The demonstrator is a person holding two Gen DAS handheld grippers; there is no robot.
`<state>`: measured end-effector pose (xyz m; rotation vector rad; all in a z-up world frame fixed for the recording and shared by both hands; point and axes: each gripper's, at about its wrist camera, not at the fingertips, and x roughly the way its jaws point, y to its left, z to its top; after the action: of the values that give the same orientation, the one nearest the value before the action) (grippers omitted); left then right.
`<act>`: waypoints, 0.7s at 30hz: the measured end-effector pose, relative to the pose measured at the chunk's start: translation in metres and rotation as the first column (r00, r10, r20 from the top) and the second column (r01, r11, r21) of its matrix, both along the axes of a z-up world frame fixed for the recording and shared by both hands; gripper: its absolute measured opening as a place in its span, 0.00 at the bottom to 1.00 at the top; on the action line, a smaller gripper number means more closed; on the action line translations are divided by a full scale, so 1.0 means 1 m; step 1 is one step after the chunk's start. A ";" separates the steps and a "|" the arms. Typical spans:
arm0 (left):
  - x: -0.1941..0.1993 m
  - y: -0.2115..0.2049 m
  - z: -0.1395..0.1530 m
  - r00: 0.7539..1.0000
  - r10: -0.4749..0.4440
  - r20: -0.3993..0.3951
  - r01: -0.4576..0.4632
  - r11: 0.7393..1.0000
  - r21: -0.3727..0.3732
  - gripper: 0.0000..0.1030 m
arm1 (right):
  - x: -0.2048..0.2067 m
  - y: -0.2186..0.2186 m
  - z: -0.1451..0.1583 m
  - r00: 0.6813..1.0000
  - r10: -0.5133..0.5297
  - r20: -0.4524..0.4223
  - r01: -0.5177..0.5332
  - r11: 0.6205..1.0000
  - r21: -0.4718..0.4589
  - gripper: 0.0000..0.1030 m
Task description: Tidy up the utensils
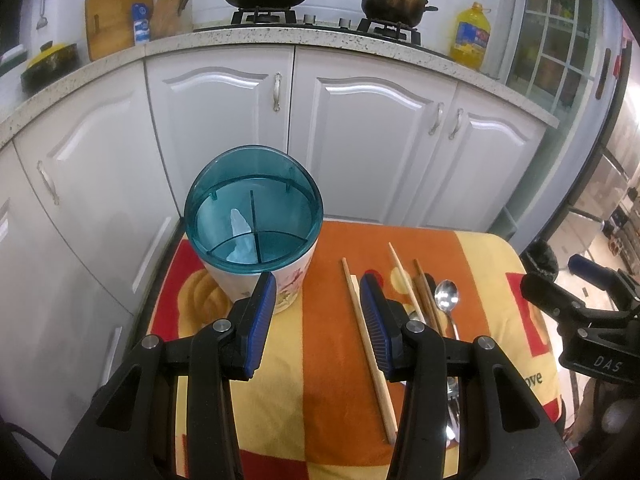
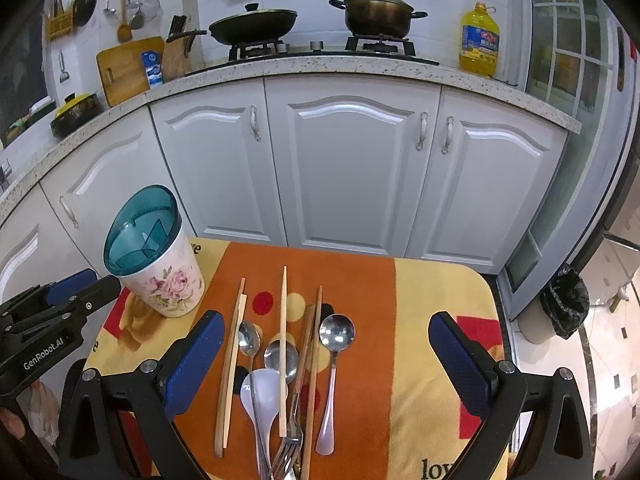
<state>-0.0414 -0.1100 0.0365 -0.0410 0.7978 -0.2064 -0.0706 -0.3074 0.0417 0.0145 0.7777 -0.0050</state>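
**Utensils all laid out, holder sitting empty-ish on the left**

So here's the setup: a small table draped in an orange, yellow and red fleece blanket (image 2: 432, 320), parked in front of white kitchen cabinets (image 2: 352, 168). On the left side of the blanket stands a white floral utensil holder with a see-through teal divided top (image 2: 160, 264), upright. From the left wrist view you can look straight down into its compartments, with something pale showing through at the bottom; can't tell what it is.

The loose stuff lies in a bunch to the right of the holder: light wooden chopsticks (image 2: 230, 364), a steel spoon with a long handle (image 2: 250, 340), a white plastic soup spoon (image 2: 260, 396), a round steel ladle-style spoon with a pale pink handle (image 2: 337, 334) and a steel fork (image 2: 289, 448) nearest the camera. One chopstick lies across a spoon bowl.

The right gripper (image 2: 324, 364) hangs over that pile, blue pads wide apart, gripping nothing. The left gripper (image 1: 318, 320) hovers between holder and chopsticks, also spread and empty.
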 end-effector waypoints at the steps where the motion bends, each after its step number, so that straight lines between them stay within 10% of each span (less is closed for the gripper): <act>1: 0.000 0.000 0.000 1.000 0.000 -0.001 0.000 1.000 -0.001 0.42 | 0.000 0.000 -0.001 1.000 0.001 -0.002 -0.001 1.000 0.000 0.99; 21: 0.009 -0.001 -0.035 0.992 -0.047 -0.120 0.043 0.998 -0.037 0.42 | 0.010 -0.017 -0.033 0.998 0.019 -0.061 -0.013 0.996 0.087 0.84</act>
<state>-0.0328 -0.1106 0.0011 -0.0682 0.9164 -0.2625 -0.0601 -0.3249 0.0083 0.0912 0.8396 0.0439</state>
